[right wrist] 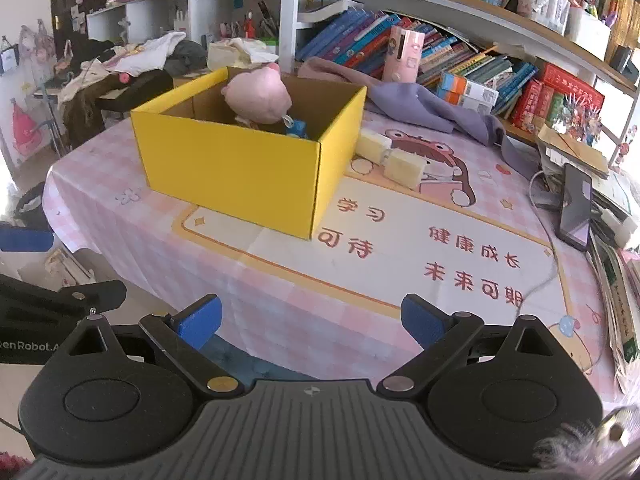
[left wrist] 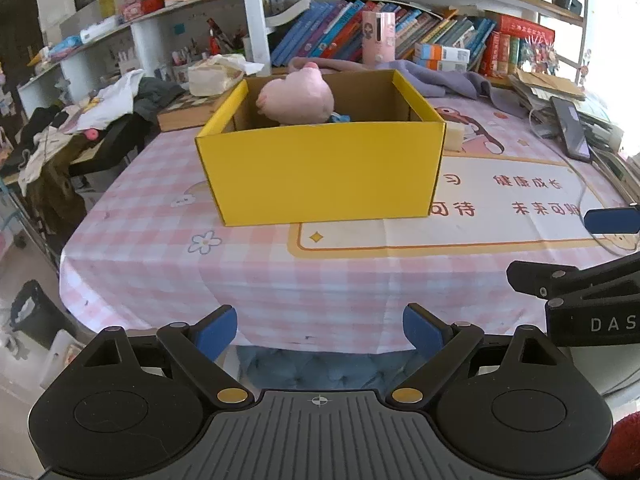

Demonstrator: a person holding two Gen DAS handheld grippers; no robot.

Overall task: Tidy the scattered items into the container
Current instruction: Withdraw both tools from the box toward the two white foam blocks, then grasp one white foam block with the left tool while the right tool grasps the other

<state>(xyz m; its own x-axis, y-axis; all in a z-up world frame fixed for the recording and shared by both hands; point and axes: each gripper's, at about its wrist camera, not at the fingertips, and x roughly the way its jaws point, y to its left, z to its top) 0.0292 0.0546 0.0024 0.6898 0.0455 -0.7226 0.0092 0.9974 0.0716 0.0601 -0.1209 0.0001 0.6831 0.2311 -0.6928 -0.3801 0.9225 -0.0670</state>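
Observation:
A yellow cardboard box (left wrist: 320,172) stands on the pink checked tablecloth (left wrist: 168,264); it also shows in the right wrist view (right wrist: 232,176). A pink plush toy (left wrist: 296,98) and a small blue item (right wrist: 297,129) lie inside it. Two pale yellow blocks (right wrist: 404,168) lie on the table just right of the box. My left gripper (left wrist: 320,330) is open and empty, held back at the table's near edge. My right gripper (right wrist: 310,320) is open and empty, also at the near edge, right of the left one.
A purple cloth (right wrist: 424,108) lies behind the box. A black phone (right wrist: 576,208) with a white cable and stacked papers sit at the right edge. Bookshelves (right wrist: 440,52) line the back. Clothes pile on furniture (left wrist: 80,128) at the left. A blue chair cushion (left wrist: 320,368) is below.

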